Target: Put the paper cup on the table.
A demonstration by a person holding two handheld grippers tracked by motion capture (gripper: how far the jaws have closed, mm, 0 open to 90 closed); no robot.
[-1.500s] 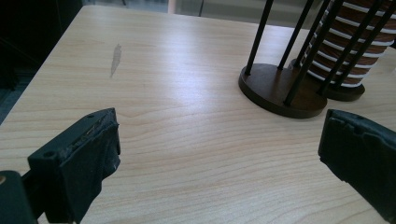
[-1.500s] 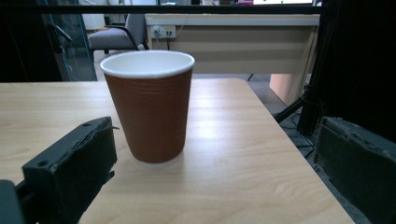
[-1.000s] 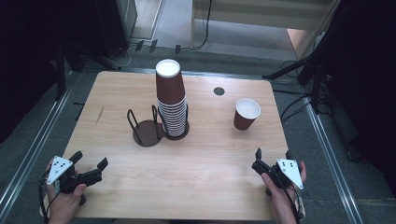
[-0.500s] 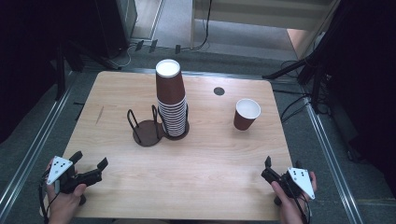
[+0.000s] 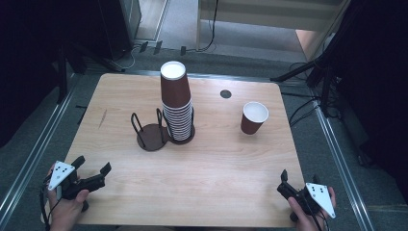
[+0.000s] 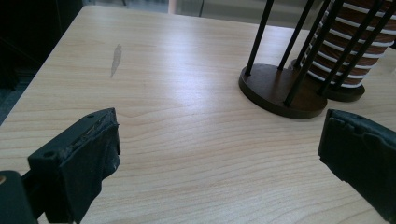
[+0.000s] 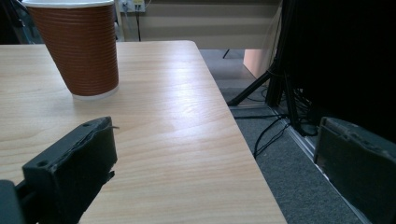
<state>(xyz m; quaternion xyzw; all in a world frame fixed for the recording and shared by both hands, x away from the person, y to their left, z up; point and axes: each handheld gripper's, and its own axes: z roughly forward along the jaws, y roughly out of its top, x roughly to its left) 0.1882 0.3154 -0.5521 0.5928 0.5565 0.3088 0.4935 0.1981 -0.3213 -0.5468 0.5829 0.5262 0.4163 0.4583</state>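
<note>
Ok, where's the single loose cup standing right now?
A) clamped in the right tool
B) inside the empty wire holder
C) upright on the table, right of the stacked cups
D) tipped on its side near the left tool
C: the single cup stands upright on the bare table, off to the right of the stack of cups, with both tools open and nowhere near it.

Wooden table (image 5: 211, 168) (cup rack (image 5: 153, 136), cup (image 5: 253, 117))

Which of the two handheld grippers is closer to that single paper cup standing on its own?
Right. The right gripper sits at the near right corner, nearest the lone cup; the left gripper is across the table.
</note>
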